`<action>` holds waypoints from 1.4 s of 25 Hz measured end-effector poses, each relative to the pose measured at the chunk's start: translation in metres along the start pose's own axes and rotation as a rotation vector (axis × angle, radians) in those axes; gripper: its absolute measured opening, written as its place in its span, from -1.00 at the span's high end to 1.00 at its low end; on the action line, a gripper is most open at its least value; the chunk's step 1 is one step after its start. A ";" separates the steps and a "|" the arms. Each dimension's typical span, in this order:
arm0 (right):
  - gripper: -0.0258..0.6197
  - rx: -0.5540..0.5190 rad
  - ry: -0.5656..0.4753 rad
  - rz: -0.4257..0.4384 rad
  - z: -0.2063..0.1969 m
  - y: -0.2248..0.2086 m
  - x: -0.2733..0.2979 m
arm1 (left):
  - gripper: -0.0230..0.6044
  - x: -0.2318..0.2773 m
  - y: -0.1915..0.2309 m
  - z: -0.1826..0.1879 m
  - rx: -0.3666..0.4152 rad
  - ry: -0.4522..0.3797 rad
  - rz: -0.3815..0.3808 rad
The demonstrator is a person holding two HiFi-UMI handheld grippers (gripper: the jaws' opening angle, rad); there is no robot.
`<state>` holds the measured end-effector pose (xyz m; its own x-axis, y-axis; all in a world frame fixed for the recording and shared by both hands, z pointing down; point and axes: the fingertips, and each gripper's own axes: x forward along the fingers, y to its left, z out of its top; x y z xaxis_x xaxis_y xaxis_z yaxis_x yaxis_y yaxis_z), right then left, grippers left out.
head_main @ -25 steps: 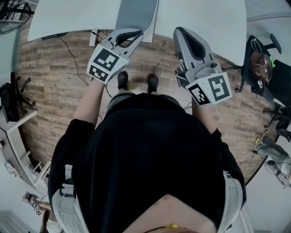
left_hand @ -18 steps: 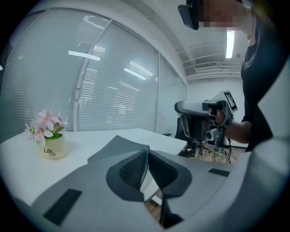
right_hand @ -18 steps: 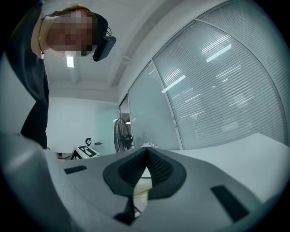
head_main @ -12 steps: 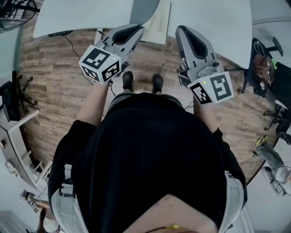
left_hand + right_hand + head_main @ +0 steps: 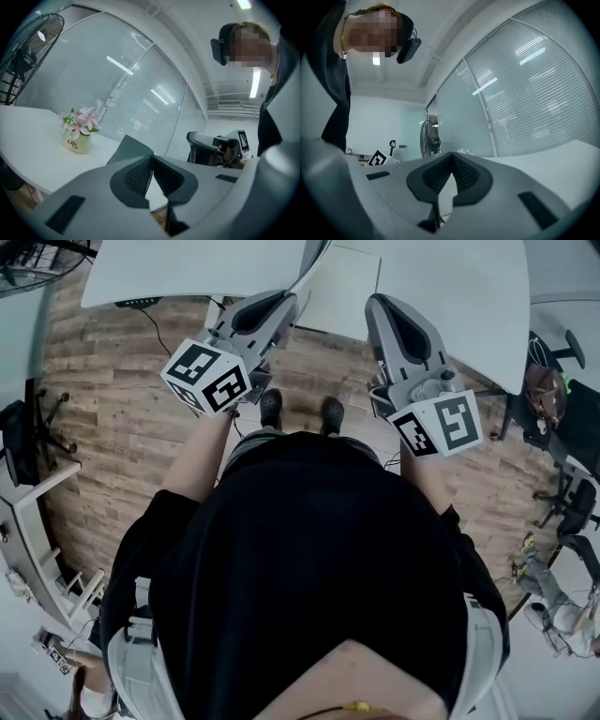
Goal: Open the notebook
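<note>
1. Your left tongs (image 5: 151,158) pinch the grey cover (image 5: 127,146), which stands half up. Your right tongs (image 5: 451,155) are closed on nothing.
2. The notebook (image 5: 342,292) lies on the white table (image 5: 187,268), just ahead.
3. Pull too fast and the cover may slip out and flop shut.

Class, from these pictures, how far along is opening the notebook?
Done: the grey notebook cover stands lifted, baring a white inner page. In hand: the left gripper is shut on the cover's edge. To do: swing the cover over flat onto the white table.
</note>
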<state>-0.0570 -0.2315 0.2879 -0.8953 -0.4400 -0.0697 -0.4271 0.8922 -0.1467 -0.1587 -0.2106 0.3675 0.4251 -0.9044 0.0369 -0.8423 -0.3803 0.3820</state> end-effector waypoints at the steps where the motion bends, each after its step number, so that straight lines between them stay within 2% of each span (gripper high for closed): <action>1: 0.91 -0.002 -0.001 0.002 0.000 0.002 0.002 | 0.83 -0.003 0.002 0.000 -0.009 -0.006 0.005; 11: 0.91 -0.008 0.001 0.007 -0.006 0.030 0.026 | 0.84 -0.038 0.037 -0.004 -0.129 -0.067 0.060; 17: 0.91 -0.008 -0.017 0.014 -0.002 0.021 0.009 | 0.84 -0.034 0.031 -0.015 -0.165 -0.078 0.092; 23: 0.91 -0.010 0.010 -0.004 -0.015 0.056 0.058 | 0.84 -0.073 0.087 -0.015 -0.240 -0.069 0.103; 35: 0.91 0.000 0.026 -0.011 -0.029 0.069 0.074 | 0.84 -0.095 0.125 -0.045 -0.304 -0.030 0.164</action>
<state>-0.1564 -0.1998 0.3015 -0.8936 -0.4468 -0.0423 -0.4368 0.8875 -0.1469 -0.2893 -0.1636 0.4527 0.2780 -0.9559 0.0952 -0.7593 -0.1580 0.6313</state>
